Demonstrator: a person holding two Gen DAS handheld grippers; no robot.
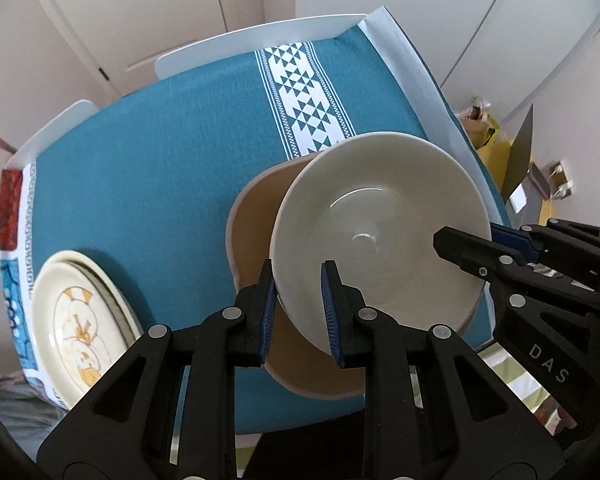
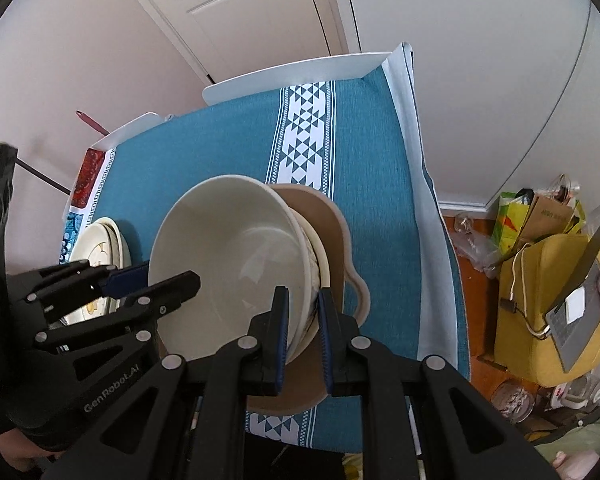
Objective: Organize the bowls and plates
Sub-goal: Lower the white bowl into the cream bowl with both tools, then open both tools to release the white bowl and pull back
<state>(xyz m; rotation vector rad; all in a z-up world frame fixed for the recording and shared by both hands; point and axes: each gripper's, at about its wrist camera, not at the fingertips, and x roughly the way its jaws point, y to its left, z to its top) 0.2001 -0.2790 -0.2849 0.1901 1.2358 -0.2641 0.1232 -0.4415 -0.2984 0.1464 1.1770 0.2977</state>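
Plates (image 1: 80, 320) lie stacked at the left edge of the worktop (image 1: 160, 184), on a teal cloth (image 1: 140, 152) with a white patterned stripe (image 1: 300, 96) running down its middle; the top plate shows a yellow and brown motif. Just right of them, near the front of the worktop, sits a tan dish (image 1: 256, 216) with a wavy rim, and over it a large cream bowl (image 1: 380, 232) is held tilted, its open side facing the left wrist camera. The left gripper (image 1: 300, 312) clamps the bowl's near-left rim, its blue-padded fingers (image 1: 269, 312) pinching the wall with one pad outside and one inside. From the right wrist view the same cream bowl (image 2: 228, 264) appears nested on at least one smaller pale bowl (image 2: 320, 256), the stack resting over the tan dish (image 2: 332, 232). The right gripper (image 2: 302, 332) grips the opposite side, its fingers (image 2: 282, 332) drawn close together on the rims there, one pad inside the big bowl and the other against the outside of the stack; exactly how many rims it catches cannot be told. The left gripper (image 2: 148, 280) shows at the left of that view, biting the far rim. Farther right, off the worktop, bags (image 2: 540, 216) and a yellow seat with a laptop (image 2: 576, 300) stand on the floor.
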